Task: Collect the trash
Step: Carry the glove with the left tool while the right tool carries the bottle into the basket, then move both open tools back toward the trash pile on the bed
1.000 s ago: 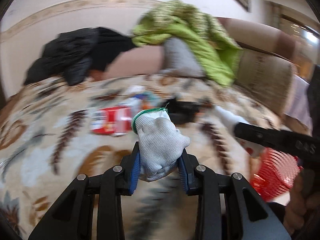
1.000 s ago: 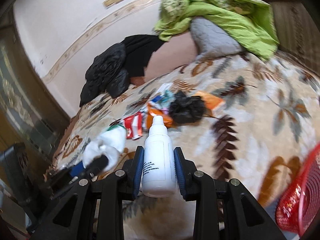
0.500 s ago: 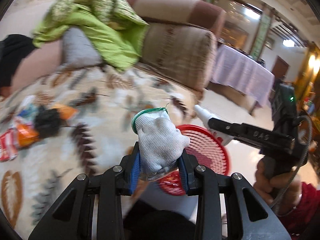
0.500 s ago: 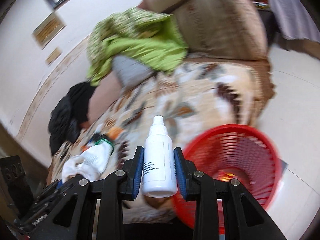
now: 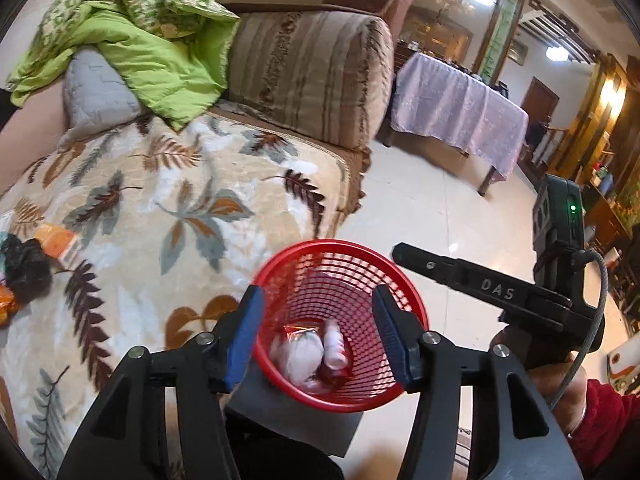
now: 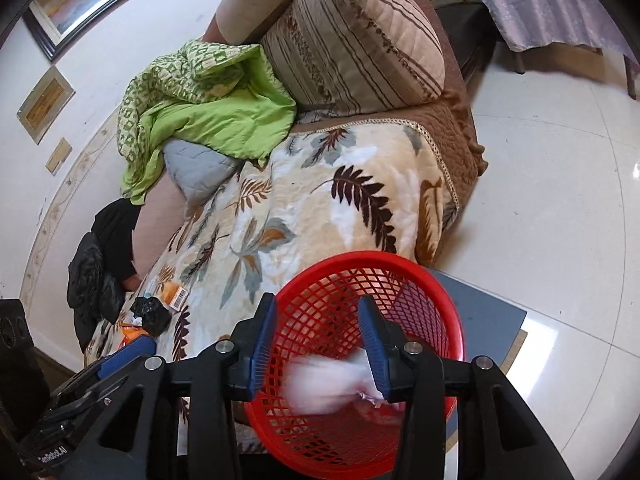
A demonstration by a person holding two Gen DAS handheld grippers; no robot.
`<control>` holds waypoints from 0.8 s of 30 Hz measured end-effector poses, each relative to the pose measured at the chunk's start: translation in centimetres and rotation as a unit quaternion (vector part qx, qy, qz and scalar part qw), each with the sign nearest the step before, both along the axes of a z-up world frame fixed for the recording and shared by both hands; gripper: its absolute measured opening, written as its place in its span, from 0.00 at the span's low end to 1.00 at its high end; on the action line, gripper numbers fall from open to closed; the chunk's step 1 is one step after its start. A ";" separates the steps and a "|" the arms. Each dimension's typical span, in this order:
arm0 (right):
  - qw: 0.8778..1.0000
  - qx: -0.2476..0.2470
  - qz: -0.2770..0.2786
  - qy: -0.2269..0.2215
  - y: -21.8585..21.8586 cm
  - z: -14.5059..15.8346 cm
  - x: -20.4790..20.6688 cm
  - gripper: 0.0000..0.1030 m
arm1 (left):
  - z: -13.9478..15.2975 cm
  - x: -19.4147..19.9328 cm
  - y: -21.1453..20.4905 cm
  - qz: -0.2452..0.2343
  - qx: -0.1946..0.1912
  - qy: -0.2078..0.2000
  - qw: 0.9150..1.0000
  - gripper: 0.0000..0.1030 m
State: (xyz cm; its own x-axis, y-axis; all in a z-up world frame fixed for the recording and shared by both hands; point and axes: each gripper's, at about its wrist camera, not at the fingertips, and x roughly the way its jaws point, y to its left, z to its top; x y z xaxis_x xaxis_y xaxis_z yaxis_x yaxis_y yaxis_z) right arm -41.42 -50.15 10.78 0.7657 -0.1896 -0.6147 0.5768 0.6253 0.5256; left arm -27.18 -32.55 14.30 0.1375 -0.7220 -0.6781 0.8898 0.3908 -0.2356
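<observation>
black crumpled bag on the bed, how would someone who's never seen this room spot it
Start at the leaf-print blanket covering the bed, then follow it away from the red basket toward the wall. The black crumpled bag lies there among a few wrappers; it is the only dark, shiny lump, with an orange packet right beside it.

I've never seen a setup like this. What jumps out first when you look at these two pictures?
The bright red basket by the sofa's edge, under both open hand-held grippers, left and right, with a white glove and small bottle already inside. Behind it lies a leaf-patterned blanket with wrappers and a black bag left, and a lime-green quilt heaped at the back.
</observation>
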 end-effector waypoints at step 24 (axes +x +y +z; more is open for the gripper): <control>0.960 -0.080 0.268 0.025 17.5 1.4 20.4 0.52 | -2.6 12.6 23.1 0.301 0.004 -0.007 0.953 0.58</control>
State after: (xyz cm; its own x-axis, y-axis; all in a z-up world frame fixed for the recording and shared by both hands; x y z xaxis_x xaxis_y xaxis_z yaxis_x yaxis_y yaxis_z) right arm -21.00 -32.60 12.18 0.7492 0.1286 -0.6497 0.1713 0.9100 0.3776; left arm -14.62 -9.42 11.71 0.5356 -0.5041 -0.6775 0.5062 0.8338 -0.2203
